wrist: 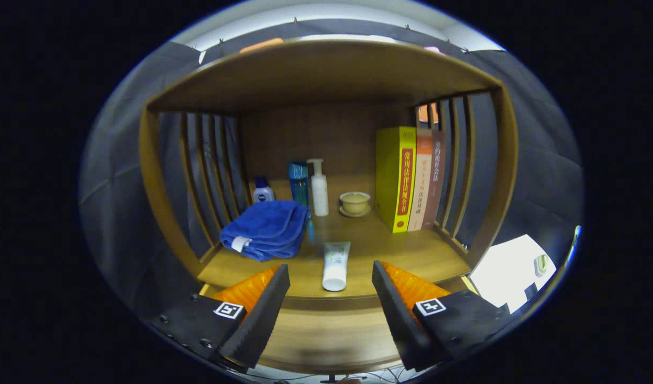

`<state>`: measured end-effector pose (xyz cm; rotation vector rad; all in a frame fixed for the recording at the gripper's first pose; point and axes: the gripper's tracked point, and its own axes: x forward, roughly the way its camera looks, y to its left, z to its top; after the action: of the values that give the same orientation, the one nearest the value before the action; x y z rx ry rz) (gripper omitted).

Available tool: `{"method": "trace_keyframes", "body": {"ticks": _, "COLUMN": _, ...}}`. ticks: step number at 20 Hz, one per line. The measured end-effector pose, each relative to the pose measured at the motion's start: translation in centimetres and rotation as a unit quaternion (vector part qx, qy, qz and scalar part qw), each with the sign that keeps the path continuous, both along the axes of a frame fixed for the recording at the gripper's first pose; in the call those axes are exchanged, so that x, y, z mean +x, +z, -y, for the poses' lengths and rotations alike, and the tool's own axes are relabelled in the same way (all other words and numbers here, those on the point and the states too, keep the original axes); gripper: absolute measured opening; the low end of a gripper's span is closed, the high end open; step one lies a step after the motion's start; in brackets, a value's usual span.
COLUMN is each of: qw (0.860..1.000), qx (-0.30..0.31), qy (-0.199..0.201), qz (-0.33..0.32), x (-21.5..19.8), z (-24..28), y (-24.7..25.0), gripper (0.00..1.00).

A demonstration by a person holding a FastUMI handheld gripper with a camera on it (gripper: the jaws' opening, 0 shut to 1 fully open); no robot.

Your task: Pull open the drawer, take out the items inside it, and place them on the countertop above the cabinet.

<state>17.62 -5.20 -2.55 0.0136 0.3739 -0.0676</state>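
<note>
The hand-held gripper (330, 304) is hanging wide and empty before the shelf (390, 250), whose front edge is carrying a tube (336, 265). The drawer (326, 333) is sitting closed below; aiming low and pulling straight should suit.

The one camera rides on the hand-held gripper (330, 309) and looks forward along its two jaws, which stand wide apart with nothing between them. It faces level and straight into the open-fronted brown wooden cabinet (326, 74) with slatted sides, from just before and slightly above the front edge of its table (411, 250). It sits near enough that the cabinet's top board, both sides and back panel all fall within the fisheye field.
</note>
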Motion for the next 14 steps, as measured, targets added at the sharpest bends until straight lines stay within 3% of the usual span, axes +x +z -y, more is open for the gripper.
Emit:
{"method": "trace_keyframes", "body": {"ticks": 6, "qw": 0.997, "qx": 0.007, "qy": 0.007, "qz": 0.074, "x": -6.3, "z": 0.3, "y": 0.8, "gripper": 1.0}}
{"method": "trace_keyframes", "body": {"ticks": 14, "qw": 0.989, "qx": 0.018, "qy": 0.002, "qz": 0.145, "x": -11.5, "z": -0.5, "y": -5.9, "gripper": 0.99}}
